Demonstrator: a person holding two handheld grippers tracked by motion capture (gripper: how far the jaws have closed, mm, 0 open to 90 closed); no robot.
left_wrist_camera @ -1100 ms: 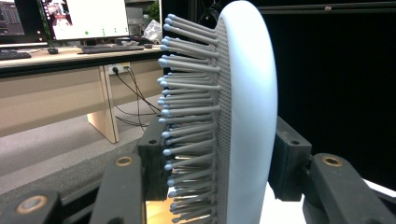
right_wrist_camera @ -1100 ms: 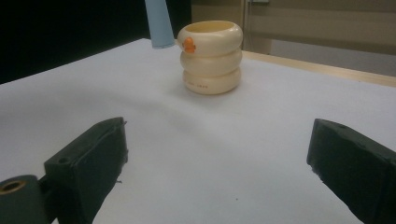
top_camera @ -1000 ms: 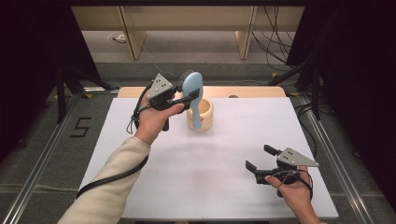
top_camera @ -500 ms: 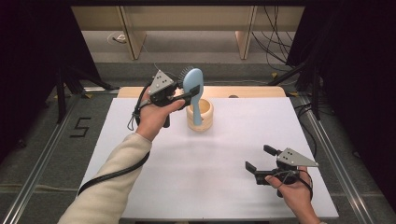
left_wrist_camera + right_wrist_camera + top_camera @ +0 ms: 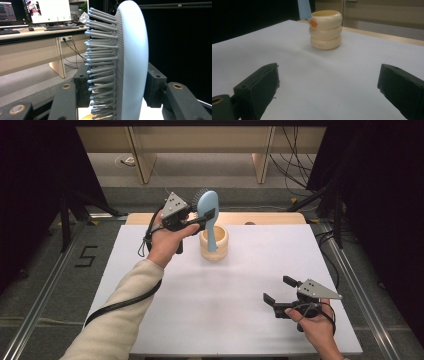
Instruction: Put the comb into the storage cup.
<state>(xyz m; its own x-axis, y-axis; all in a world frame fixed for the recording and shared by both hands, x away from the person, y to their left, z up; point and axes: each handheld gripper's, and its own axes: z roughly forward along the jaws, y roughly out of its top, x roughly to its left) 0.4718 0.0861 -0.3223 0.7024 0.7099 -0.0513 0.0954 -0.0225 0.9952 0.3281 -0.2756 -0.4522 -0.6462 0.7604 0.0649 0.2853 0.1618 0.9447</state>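
Blue hairbrush (image 5: 208, 210): clenched in left gripper (image 5: 202, 218), handle down in cream ringed cup (image 5: 214, 245), table's 12 o'clock; release apparently pending. Right gripper (image 5: 280, 290): released, idle, 5 o'clock.

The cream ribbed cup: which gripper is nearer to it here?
Left. The left gripper is just above the cream cup, shut on the blue hairbrush whose handle goes down into it. The right gripper sits open near the table's front right, well away.
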